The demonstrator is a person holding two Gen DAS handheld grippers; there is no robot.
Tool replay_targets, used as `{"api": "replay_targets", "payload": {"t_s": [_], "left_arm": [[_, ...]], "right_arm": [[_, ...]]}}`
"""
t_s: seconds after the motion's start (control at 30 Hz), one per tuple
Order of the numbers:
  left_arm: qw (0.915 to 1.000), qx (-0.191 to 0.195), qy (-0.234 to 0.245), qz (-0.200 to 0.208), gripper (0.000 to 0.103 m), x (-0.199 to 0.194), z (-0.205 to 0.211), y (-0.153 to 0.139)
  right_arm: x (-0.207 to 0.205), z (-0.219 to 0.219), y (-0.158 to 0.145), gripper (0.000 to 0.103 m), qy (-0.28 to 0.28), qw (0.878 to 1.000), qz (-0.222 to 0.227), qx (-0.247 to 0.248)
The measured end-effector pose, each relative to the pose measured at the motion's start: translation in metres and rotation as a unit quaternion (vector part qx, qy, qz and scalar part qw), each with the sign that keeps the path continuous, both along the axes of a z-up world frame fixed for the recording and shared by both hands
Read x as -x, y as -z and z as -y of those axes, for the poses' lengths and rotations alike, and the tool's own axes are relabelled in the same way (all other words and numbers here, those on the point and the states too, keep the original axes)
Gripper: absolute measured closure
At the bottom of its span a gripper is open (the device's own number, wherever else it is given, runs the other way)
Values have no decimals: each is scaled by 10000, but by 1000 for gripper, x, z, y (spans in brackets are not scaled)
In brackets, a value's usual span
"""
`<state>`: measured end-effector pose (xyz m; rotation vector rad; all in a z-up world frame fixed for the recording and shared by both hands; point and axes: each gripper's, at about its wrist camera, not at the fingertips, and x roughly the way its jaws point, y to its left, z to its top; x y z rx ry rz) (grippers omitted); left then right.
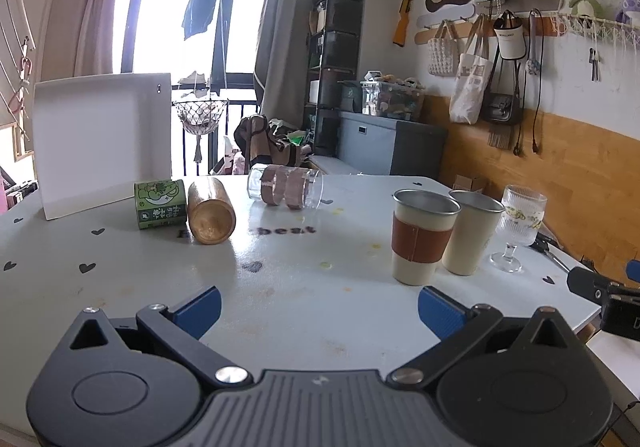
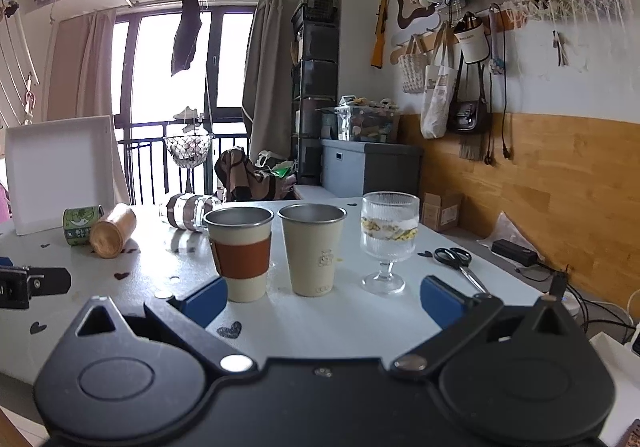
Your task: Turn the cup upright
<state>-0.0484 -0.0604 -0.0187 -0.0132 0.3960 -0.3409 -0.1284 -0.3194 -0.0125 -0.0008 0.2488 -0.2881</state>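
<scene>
Lying cups: wooden cup, green cup and glass lie on their sides at the far left of the table.
Upright cups: sleeved cup, plain cup, goblet in a row.
Left gripper: spread wide, holds nothing.
Right gripper: spread wide, holds nothing.
Scissors: right of goblet.

Three cups on their sides, three upright, one scissors, one tray.
</scene>
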Motion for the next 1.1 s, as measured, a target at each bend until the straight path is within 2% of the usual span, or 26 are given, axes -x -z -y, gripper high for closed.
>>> {"api": "replay_targets", "payload": {"t_s": [1.1], "left_arm": [[10000, -10, -28, -6, 0, -1, 1, -1]], "right_arm": [[2, 1, 5, 0, 34, 10000, -57, -4]]}}
